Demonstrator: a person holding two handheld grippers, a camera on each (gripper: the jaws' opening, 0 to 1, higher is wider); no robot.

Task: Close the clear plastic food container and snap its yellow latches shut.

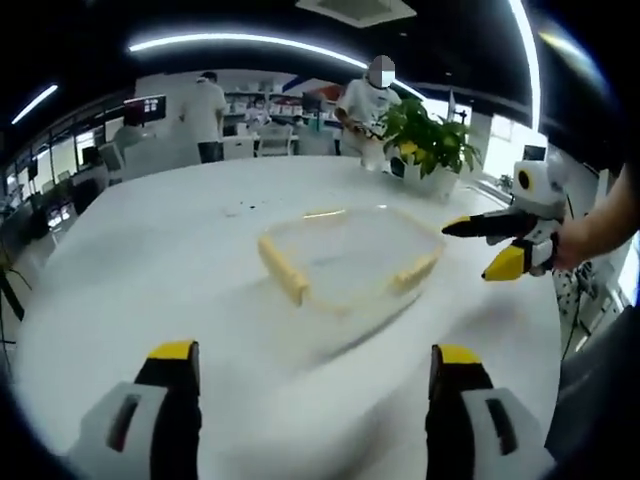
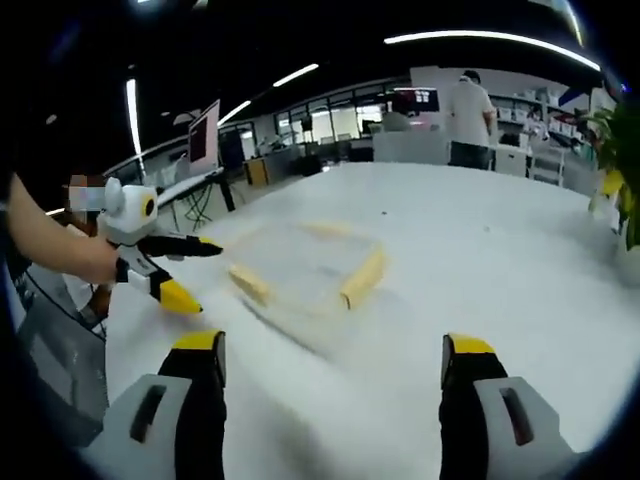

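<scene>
On the white table the clear container lies between our 2 wide-open, empty grippers, left and right, so we judge latching not begun: next, close in on a yellow latch.

A broad white worktop carries a clear plastic food container with yellow latches near its middle. A potted plant in a white pot stands at the far edge, well apart from the container.
</scene>
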